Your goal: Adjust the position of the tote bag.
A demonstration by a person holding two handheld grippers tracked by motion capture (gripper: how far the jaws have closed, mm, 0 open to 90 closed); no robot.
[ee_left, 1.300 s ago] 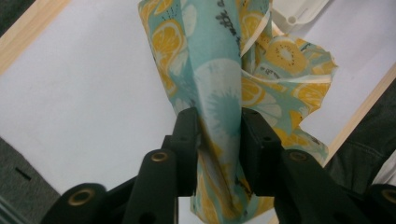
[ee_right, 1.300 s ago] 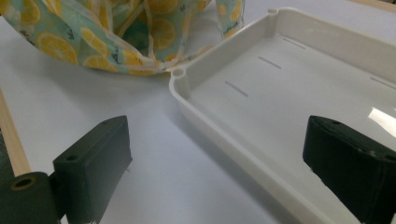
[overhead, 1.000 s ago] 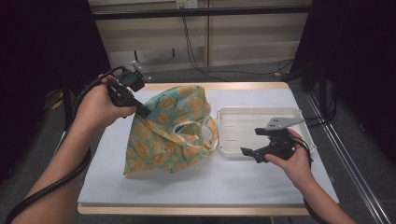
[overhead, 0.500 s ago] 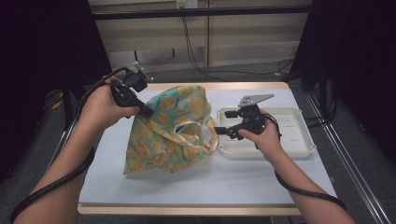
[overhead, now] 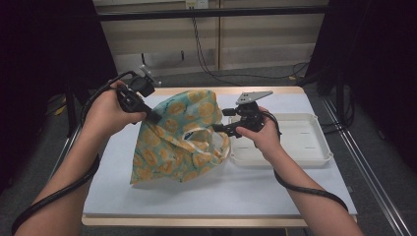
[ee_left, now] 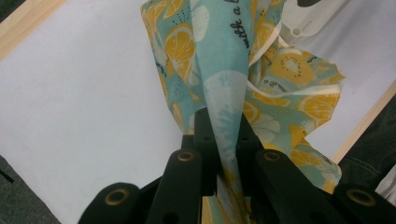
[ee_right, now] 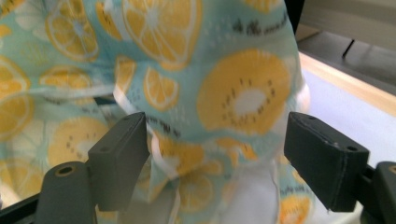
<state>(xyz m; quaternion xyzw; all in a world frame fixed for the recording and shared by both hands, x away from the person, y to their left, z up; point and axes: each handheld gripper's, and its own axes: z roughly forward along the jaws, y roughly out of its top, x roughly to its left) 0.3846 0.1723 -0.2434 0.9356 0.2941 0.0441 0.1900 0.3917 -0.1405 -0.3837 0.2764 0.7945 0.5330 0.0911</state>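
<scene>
Lemon-print fabric tote bag sits left of the white tray, soft, light, floppy. Left gripper pinches its upper edge. Right gripper, jaws closing but spread, nothing clamped. Best hold: opposite rim or cream handle.

The left gripper is clamping a fold of the cloth bag with its forearm reaching in from below, while the right gripper, jaws closing but wide apart, is pointing level at it.
</scene>
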